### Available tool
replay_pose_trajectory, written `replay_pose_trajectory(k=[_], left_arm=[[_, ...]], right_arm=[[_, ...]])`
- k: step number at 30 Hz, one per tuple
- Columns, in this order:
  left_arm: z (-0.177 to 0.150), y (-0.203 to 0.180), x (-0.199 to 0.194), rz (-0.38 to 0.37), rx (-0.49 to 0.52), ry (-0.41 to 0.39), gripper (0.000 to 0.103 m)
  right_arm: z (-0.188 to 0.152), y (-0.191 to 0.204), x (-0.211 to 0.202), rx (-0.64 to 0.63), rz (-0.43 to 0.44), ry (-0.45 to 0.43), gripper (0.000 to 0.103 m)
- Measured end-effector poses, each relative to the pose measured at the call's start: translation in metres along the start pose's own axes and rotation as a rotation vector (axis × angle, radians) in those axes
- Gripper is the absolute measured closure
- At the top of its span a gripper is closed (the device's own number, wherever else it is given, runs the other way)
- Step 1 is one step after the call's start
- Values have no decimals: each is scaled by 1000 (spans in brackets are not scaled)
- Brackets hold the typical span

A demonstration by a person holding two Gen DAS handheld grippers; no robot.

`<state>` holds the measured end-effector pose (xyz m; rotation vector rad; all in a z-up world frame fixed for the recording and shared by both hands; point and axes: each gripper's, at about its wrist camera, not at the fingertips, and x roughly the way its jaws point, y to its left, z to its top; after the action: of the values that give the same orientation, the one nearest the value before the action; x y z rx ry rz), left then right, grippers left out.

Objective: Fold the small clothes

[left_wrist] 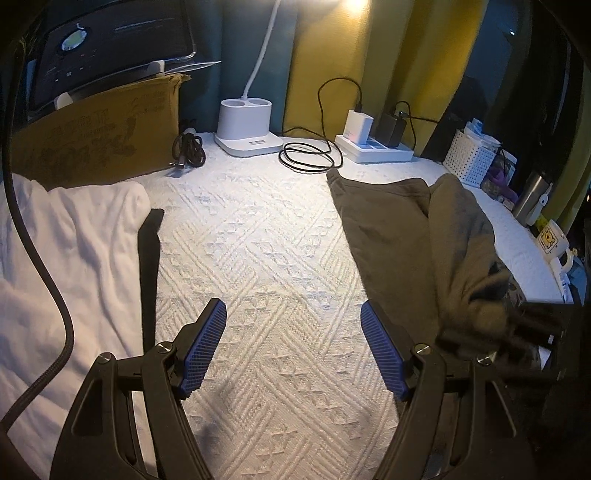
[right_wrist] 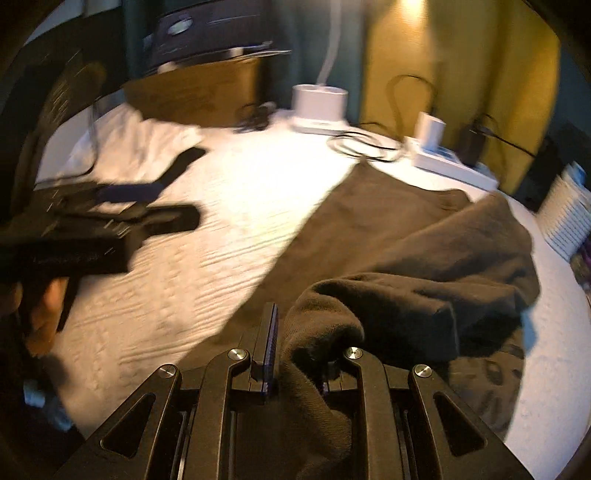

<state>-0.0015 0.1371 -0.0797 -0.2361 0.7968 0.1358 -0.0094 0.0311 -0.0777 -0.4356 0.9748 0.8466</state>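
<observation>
Cardboard box (left_wrist: 99, 129) at ten o'clock carries printing too blurred to read. Left gripper (left_wrist: 293, 347) hovers over the white counter (left_wrist: 266, 240), jaws apart and empty. Olive garment (left_wrist: 413, 240) lies at three o'clock, one bunched edge clamped in right gripper (right_wrist: 295, 350).

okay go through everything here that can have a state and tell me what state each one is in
left gripper: open, empty, above the bedspread
right gripper: shut on the dark garment
dark garment: partly flat, one edge lifted and folded over
white garment: lying rumpled
lamp: on
black cable: coiled, plugged into charger
</observation>
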Motion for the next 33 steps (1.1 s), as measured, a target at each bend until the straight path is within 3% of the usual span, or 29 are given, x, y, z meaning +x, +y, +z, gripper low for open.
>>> replay_pose_trajectory(k=[8,10,11,12,19,33], left_arm=[[1,14,-10,49,-47,-6,28],[2,16,-13,62,-51,-10,28],[3,17,-15,66,-50,-14,28],[4,16,-17,71,-48,-18,28],[15,-9,-23,69,-5,-36,28],[40,-101,-6,27,141,-26,28]], right_arm=[[-7,24,-3,-48,101,19,84],[-8,27,-8,-59,121,15,66],[-9,28,-11,-59,137,9,42],[-10,29,-16,-58,152,6,24],[-13,7,-59,-27,123,-87,23],[-41,-92,-92,137,14,-123,23]])
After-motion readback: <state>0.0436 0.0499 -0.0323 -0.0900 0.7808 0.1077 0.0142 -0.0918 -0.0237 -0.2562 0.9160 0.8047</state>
